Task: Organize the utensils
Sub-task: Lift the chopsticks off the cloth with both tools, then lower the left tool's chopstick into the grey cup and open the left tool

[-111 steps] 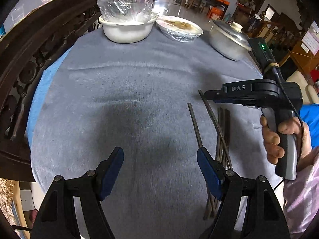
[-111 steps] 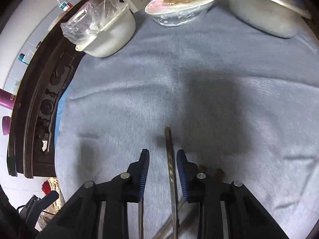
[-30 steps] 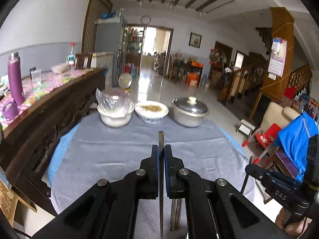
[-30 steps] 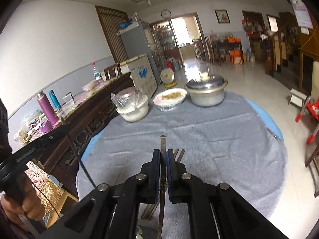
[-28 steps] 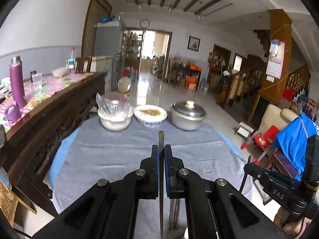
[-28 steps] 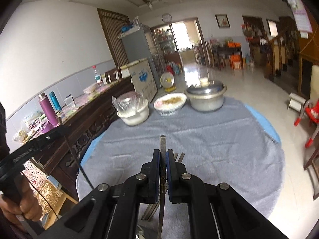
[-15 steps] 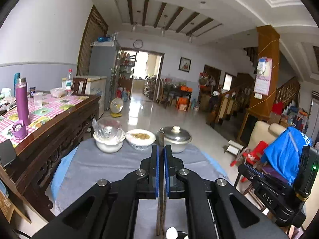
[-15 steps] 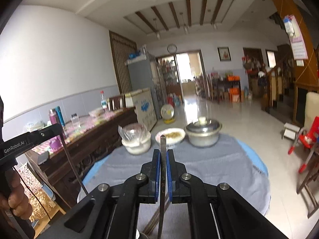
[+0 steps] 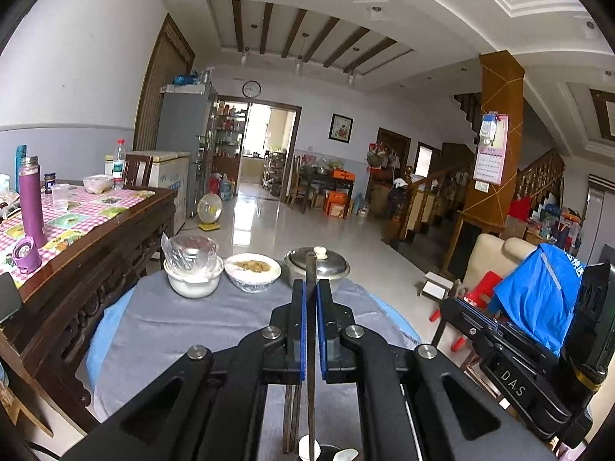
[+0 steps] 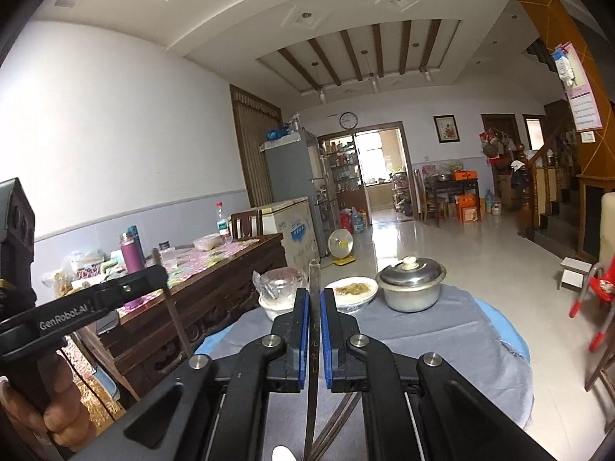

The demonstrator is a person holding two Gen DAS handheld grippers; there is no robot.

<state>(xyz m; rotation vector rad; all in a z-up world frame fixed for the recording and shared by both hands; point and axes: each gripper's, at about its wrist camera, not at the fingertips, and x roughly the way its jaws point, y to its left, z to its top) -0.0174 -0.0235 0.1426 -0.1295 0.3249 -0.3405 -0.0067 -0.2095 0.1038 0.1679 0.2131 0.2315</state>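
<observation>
My left gripper (image 9: pixel 311 288) is shut on a dark chopstick (image 9: pixel 311 384) that runs straight up between its blue pads, high above the grey-clothed table (image 9: pixel 184 326). My right gripper (image 10: pixel 314 296) is shut on another chopstick (image 10: pixel 314 349) with gold characters. Each gripper shows in the other's view: the right one (image 9: pixel 447 307) at the right, the left one (image 10: pixel 161 272) at the left with its chopstick (image 10: pixel 175 315) hanging down. Several loose chopsticks (image 10: pixel 338 418) lie on the cloth below. A white object (image 9: pixel 307 449) sits at the bottom edge, mostly hidden.
At the table's far side stand a plastic-covered white bowl (image 9: pixel 192 280), a dish of food (image 9: pixel 251 274) and a lidded steel pot (image 9: pixel 317 265). A dark carved sideboard (image 9: pixel 96 269) borders the left. Chairs (image 9: pixel 496 265) stand at the right. A hand (image 10: pixel 57 415) grips the left handle.
Both grippers have risen and tipped upward with their chopsticks. The table and dishes have sunk lower in each view and more ceiling shows. Both stay shut.
</observation>
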